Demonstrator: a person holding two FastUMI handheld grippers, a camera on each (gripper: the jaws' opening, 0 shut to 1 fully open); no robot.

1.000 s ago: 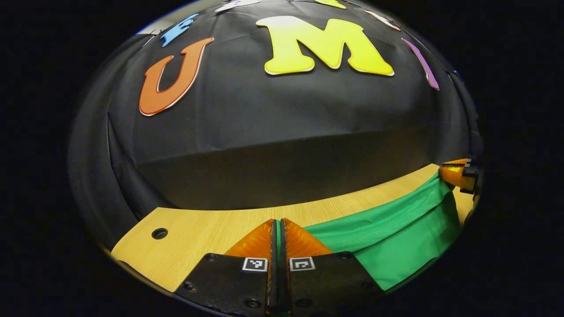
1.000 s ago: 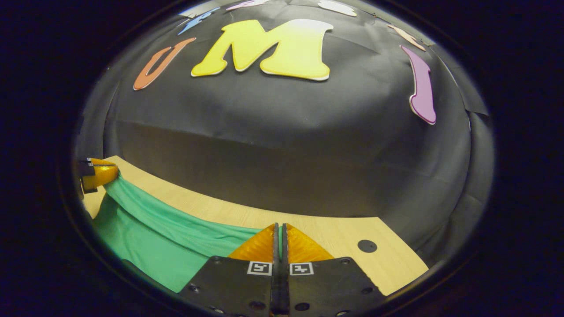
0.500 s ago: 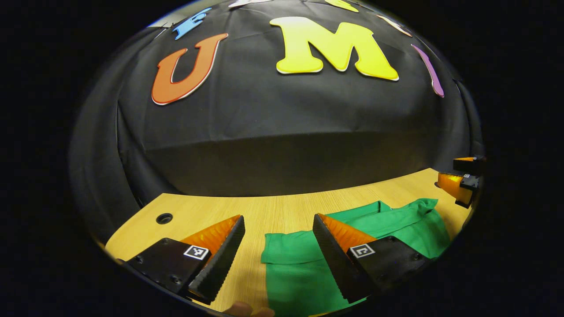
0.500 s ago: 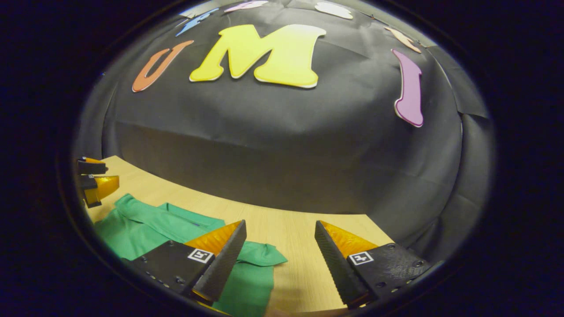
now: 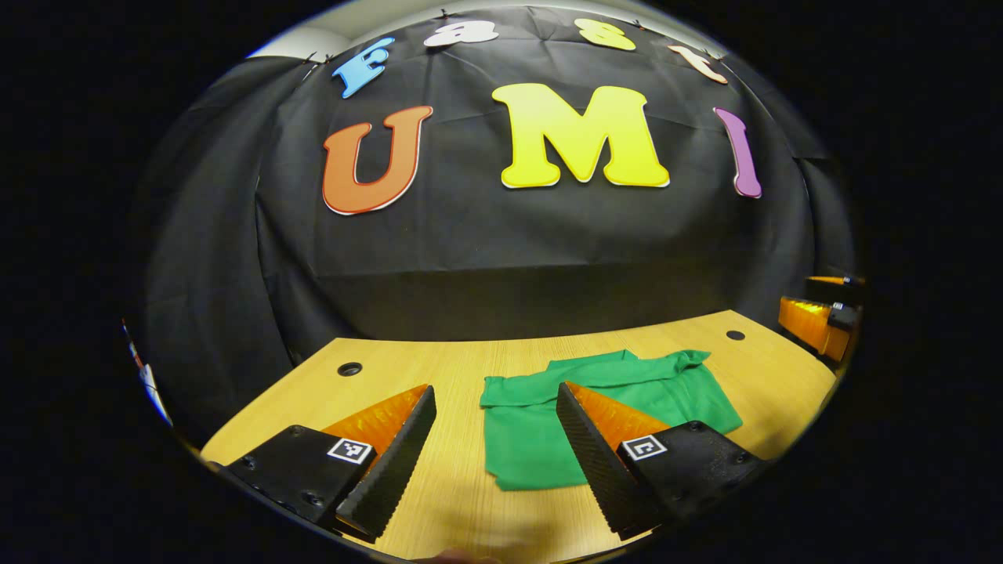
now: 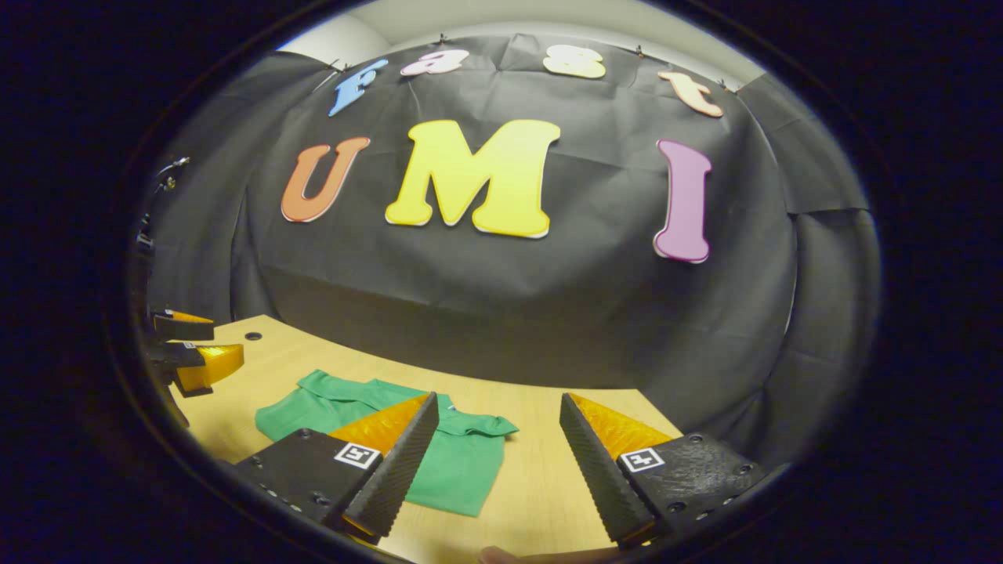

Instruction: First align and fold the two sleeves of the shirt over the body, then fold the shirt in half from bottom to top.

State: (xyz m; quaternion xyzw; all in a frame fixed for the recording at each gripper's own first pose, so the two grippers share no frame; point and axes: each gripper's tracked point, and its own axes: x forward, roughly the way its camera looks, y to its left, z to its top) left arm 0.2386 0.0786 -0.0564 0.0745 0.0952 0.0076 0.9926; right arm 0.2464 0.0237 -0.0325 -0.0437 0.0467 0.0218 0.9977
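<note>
Wooden table (image 5: 439, 368) held the green shirt (image 5: 603, 403) folded compact; left gripper (image 5: 494, 439) and right gripper (image 6: 495, 450) gaped empty, task apparently complete

We see a plain green shirt (image 5: 533, 427) with no print on it, green too in the right gripper view (image 6: 458, 462). Our table (image 5: 470, 368) is light yellowish wood with fine grain and small dark round holes (image 5: 349, 368). The booth wall (image 5: 486, 235) is black cloth, and above it sits a pale off-white strip of ceiling (image 6: 486, 16).
</note>
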